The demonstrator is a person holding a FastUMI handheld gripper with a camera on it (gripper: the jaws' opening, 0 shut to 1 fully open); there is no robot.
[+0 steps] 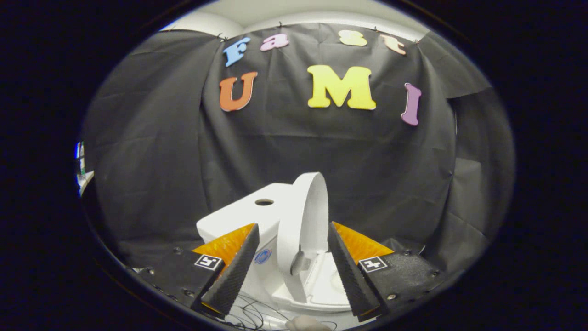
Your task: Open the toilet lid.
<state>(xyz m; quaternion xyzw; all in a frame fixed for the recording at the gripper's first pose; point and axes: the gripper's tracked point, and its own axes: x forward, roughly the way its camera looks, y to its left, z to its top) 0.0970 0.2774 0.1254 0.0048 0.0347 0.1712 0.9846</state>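
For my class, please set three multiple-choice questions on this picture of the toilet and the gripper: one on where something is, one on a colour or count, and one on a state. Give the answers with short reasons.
1. Where does the raised toilet lid stand relative to the gripper?
A. Between and just beyond its fingers
B. Far off to one side of both fingers
C. Behind the black cloth

2. How many round holes show on top of the tank?
A. None
B. One
C. Three

3. What state is the lid in?
A. Flat down on the bowl
C. Lying on the floor
B. Lifted, standing nearly upright

Answers:
1. A: the lid rises in the gap between the two spread fingers.
2. B: a single dark hole sits on the tank's top.
3. B: the lid stands on edge above the bowl, with the fingers apart and not pressing on it.
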